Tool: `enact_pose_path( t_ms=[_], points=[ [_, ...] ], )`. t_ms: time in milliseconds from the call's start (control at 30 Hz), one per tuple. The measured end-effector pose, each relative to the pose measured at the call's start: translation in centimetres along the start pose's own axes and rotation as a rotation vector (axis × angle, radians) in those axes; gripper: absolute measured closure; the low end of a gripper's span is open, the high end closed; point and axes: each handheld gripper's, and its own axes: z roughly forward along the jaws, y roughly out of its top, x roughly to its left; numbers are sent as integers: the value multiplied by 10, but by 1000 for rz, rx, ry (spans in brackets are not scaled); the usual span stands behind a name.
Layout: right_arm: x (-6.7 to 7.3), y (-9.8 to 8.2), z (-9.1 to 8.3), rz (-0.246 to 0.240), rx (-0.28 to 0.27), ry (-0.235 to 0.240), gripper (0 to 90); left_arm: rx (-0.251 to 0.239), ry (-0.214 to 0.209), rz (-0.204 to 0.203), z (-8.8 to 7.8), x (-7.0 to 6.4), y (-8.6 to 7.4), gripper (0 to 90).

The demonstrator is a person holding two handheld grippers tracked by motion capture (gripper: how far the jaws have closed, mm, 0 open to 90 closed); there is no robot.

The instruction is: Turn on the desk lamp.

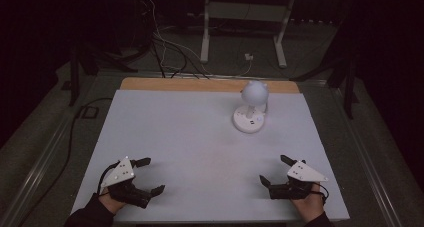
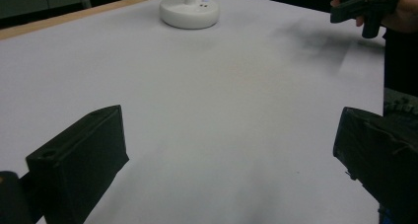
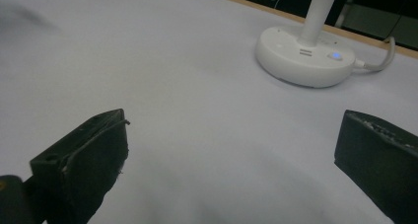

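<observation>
A white desk lamp point(image 1: 251, 104) with a round head and a round base stands on the white table point(image 1: 190, 137), right of centre toward the back. Its base point(image 2: 189, 9) lies far ahead in the left gripper view, and in the right gripper view the base point(image 3: 305, 58) shows a small blue light and a cord. My left gripper point(image 1: 148, 176) rests near the front left corner, jaws wide apart, nothing between them. My right gripper point(image 1: 274, 170) sits near the front right, open and empty as well. The right gripper point(image 2: 362, 12) also appears far off in the left gripper view.
A wooden strip point(image 1: 210, 84) runs along the table's back edge. Beyond it, on the dark floor, lie cables point(image 1: 165, 52) and a white metal frame point(image 1: 245, 17). A cable point(image 1: 75, 122) trails along the floor at the left.
</observation>
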Motion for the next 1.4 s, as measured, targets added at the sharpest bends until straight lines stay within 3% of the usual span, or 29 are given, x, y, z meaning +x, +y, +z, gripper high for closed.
enact_pose_path(
  t_ms=[400, 733, 1400],
  points=[
    [-1, 1, -1, 19, -3, 1, 0, 2, -2, 6, 0, -1, 1, 3],
    [2, 2, 0, -9, 15, -11, 0, -8, -12, -1, -1, 0, 1, 3],
    [4, 21, -6, 50, 31, -45, 0, -4, -15, -6, -1, -1, 1, 3]
  ],
)
